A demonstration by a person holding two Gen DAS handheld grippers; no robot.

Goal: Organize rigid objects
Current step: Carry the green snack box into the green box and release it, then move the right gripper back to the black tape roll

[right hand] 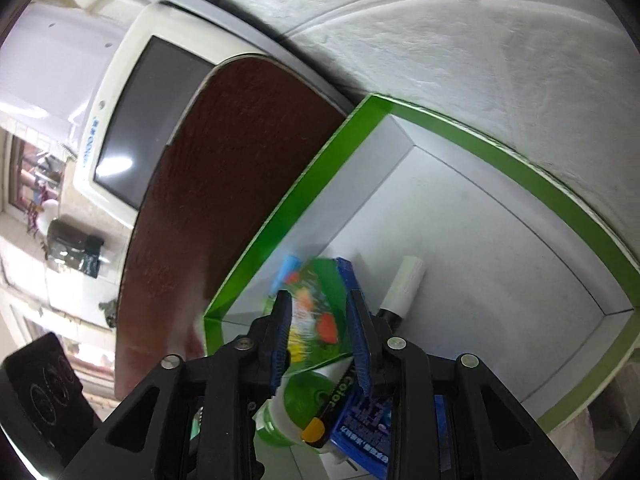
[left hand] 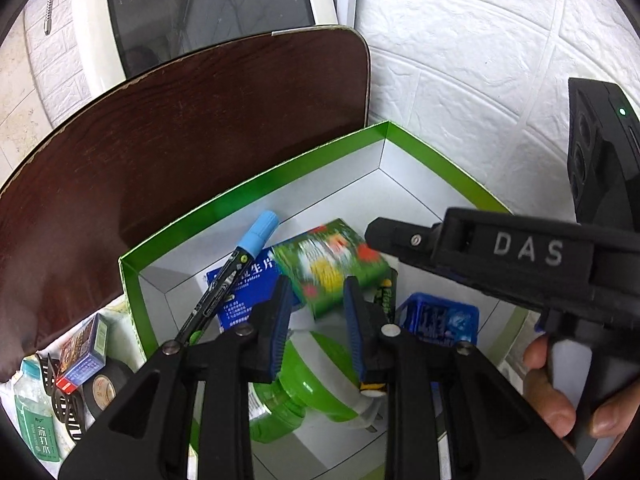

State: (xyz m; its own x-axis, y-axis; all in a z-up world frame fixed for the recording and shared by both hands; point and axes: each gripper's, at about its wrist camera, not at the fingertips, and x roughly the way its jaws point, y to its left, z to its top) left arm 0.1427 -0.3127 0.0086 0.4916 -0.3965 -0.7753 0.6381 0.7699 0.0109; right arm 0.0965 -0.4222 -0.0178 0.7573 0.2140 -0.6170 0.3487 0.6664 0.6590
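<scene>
Green-printed and flowery, the small floral carton fills the gap of the right gripper from one blue pad to the other. It looks clamped there, low over the near corner of the open box, though it is smeared in both views. A person's hand wraps the handle, fingers curled on the trigger, and the tool reaches in from the right, tilted down.

The left gripper points steeply down into the same box. Its jaws stand narrow. The carton's lower corner shows in the gap, and I cannot tell whether the pads touch it.

The green-rimmed box has a white inside and sits against a white embossed brick wall. A dark brown board leans behind it, in front of a cream monitor.

Inside lie a blue-capped marker, a blue medicine pack, a green bottle, a blue sachet pack and a white-capped marker. These crowd the floor beneath both tools. Outside, at the left, sit a small printed box, a black tape roll and a pale green bottle.
</scene>
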